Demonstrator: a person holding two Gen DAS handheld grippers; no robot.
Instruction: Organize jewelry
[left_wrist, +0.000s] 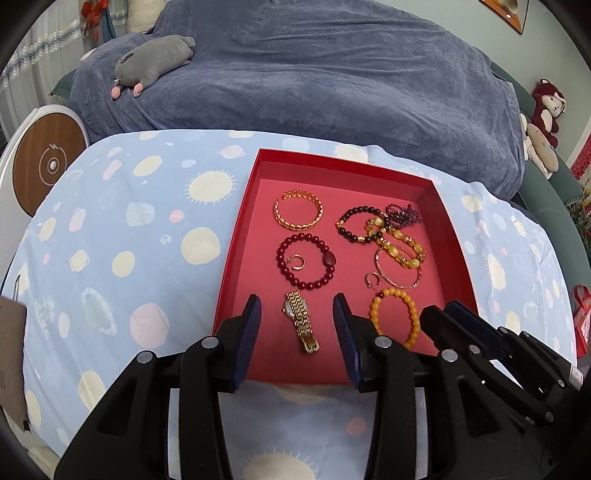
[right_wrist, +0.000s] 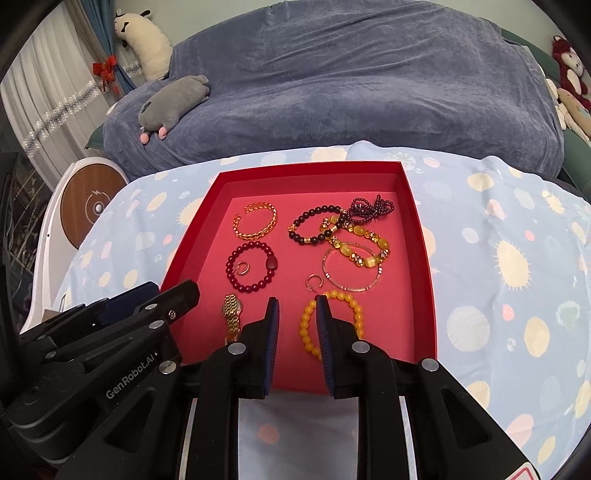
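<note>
**Between picks: sorted left side, tangled right side**

Found both tools poised over the near edge of the shallow red cardboard tray (left_wrist: 343, 162), with nothing lifted. Saw the left gripper (left_wrist: 296, 301) released, its blue pads well apart, clear of the gold metal-link wristwatch (left_wrist: 300, 321) that lay on the near-left tray floor between them in the view. Saw the right gripper (right_wrist: 296, 301) nearly closed, with only a narrow gap and nothing in it, hanging by the amber-yellow round-bead bracelet (right_wrist: 332, 321) at the near-right of the tray.

Judged the step as a pause between placements, with the next piece to be chosen.

Noted the left half of the tray as orderly:
- at the far left, a gold chain-pattern open cuff (left_wrist: 280, 218);
- nearer than that, a dark red bead bracelet (left_wrist: 282, 258) ringed around a small gold open ring (left_wrist: 297, 262).

Noted the far-right of the tray as a heap, overlapping and touching:
- a black bead bracelet (left_wrist: 351, 232);
- a bunched dark purple bead strand (left_wrist: 402, 214);
- a yellow glass-and-gold bead bracelet (left_wrist: 399, 251);
- a thin rose-gold wire bangle (left_wrist: 397, 284).

Spotted a second small ring (left_wrist: 373, 278) just beside the bangle.

Judged the next move to call for a narrow pinch on a single strand of the heap, then a slow lift to part it from its neighbours.
</note>
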